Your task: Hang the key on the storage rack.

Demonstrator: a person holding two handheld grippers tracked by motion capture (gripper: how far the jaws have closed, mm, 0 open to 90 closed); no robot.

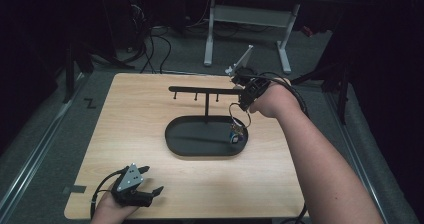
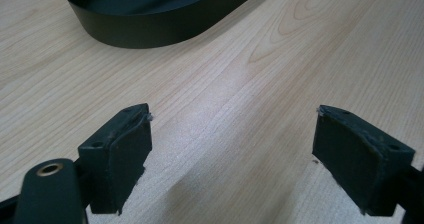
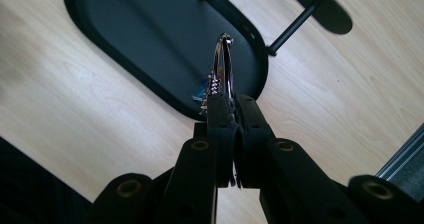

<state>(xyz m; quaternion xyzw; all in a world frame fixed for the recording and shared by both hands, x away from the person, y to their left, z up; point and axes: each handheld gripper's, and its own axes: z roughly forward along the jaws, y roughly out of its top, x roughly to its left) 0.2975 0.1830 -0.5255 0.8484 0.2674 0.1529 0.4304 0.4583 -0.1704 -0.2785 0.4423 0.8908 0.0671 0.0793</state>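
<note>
Right gripper (image 3: 232, 101) has its jaws pinched together on a thin silver metal key ring (image 3: 225, 64), gripping the ring's lower edge so the loop stands up out of the pads; a small bunch of blue and multicoloured charms (image 1: 237, 133) hangs off the ring. In the high view the ring (image 1: 239, 113) dangles below the right gripper (image 1: 245, 103), just above the right end of the black oval metal tray (image 1: 175, 134) that forms the base of a black T-shaped hanger stand (image 1: 206, 96). The stand's horizontal bar carries short pegs (image 1: 196, 96) underneath, all bare as far as visible. The ring sits near the bar's right end but is not hooked on anything, so the pickup looks done and the hanging step looks not yet done; threading the loop over a peg and letting go remains, judging by the setup. Left gripper (image 2: 232, 159) has jaws wide apart, nothing between them, hovering low over the light wooden tabletop (image 2: 240, 74) near the table's front left, well apart from the tray and playing no part right now.
</note>
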